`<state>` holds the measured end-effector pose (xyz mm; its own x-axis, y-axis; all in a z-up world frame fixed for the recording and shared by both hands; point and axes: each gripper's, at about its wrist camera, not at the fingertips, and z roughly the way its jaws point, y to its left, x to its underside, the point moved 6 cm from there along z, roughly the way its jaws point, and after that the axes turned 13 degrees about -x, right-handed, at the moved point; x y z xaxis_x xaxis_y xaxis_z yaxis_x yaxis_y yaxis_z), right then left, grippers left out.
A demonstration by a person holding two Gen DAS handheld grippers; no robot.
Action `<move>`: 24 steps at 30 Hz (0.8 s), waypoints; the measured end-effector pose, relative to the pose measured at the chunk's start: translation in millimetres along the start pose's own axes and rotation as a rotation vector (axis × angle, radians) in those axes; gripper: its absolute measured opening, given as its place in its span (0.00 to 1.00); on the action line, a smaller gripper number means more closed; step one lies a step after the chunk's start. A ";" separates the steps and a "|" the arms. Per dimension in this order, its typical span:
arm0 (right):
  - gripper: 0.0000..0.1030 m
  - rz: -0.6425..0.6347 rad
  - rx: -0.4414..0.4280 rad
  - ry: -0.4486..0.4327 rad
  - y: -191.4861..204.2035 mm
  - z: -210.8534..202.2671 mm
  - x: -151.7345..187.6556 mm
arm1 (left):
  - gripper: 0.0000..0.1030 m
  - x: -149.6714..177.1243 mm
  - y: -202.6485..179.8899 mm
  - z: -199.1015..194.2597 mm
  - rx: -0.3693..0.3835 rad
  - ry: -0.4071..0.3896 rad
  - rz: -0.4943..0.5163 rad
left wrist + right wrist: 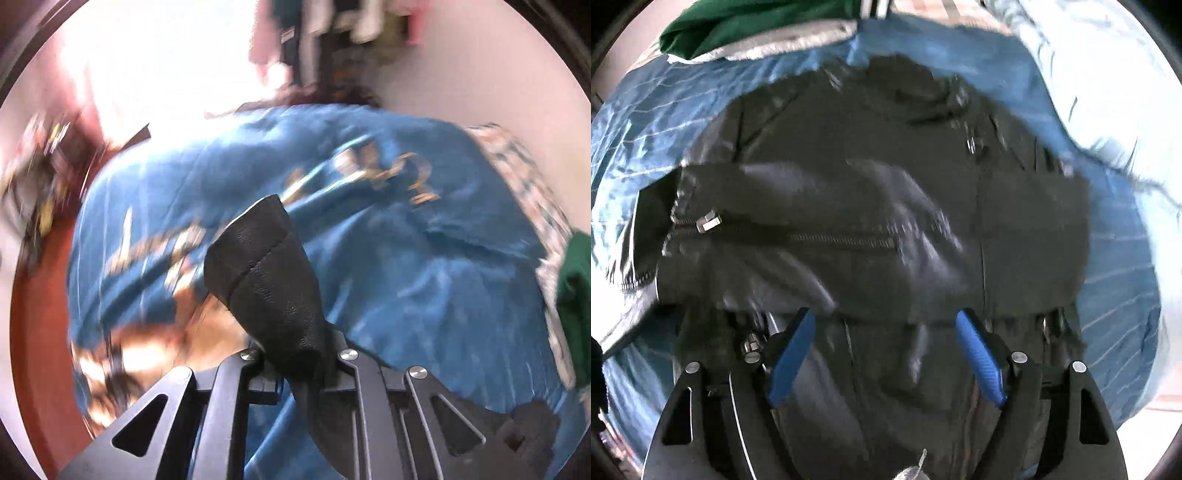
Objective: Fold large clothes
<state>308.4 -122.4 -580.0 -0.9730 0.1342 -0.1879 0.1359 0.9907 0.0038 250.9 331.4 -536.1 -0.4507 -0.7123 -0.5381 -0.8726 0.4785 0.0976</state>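
Observation:
A black zippered jacket (871, 192) lies spread on a blue bedspread (657, 122), with one sleeve folded across its body and a silver zipper pull (709, 222) on it. My right gripper (884, 325) is open just above the jacket, its blue fingers (792, 358) apart and empty. In the left wrist view my left gripper (295, 363) is shut on a piece of the black jacket (266, 266), which stands up out of the jaws over the blue bedspread (424, 258). The fingertips are hidden by the cloth. This view is motion-blurred.
A green garment (746, 26) on a pale cloth lies at the far edge of the bed, also at the right of the left wrist view (576, 295). Hanging clothes (332, 33) show beyond the bed. A red-brown floor (40, 332) lies to the left.

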 end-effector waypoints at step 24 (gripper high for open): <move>0.81 0.403 0.066 -0.019 -228.4 0.4 8.5 | 0.05 236.8 -331.9 -268.0 0.584 -0.327 1.022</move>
<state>269.1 -347.5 -582.8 -0.8355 0.5107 -0.2026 0.5182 0.8551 0.0184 383.5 -133.7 -471.5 -0.7376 0.2497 -0.6273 0.1095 0.9611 0.2537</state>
